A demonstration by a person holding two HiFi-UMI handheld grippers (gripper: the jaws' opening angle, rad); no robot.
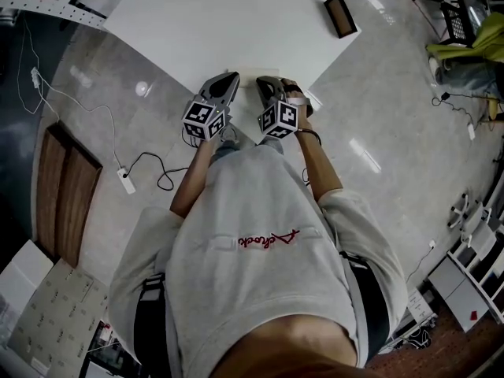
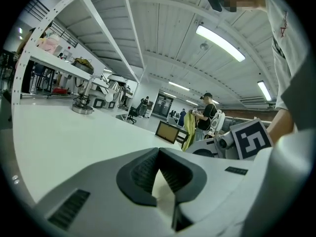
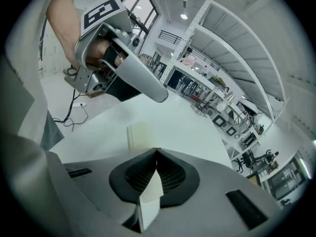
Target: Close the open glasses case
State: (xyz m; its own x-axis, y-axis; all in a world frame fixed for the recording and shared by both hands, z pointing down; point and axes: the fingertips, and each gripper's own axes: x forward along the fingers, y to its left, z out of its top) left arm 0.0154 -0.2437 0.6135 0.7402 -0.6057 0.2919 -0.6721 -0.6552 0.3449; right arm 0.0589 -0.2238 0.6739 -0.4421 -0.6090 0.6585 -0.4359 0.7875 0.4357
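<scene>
Now | left gripper [image 2: 158, 151] and right gripper [image 3: 157, 151] jaws together | glasses case [image 3: 140, 134] just above right tips, mid-frame, lengthwise along jaws.

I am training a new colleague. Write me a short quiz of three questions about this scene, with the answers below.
1. True or false: the right claw stands wide open with nothing in it.
2. What lies near the far corner of the white table? A) a dark framed panel; B) a red mug; C) a laptop.
3. Fill in: the left claw hangs above the table with its tips ____ (apart / together).

Key
1. False: it is shut on a flap of the cream glasses case.
2. A.
3. Together.
</scene>
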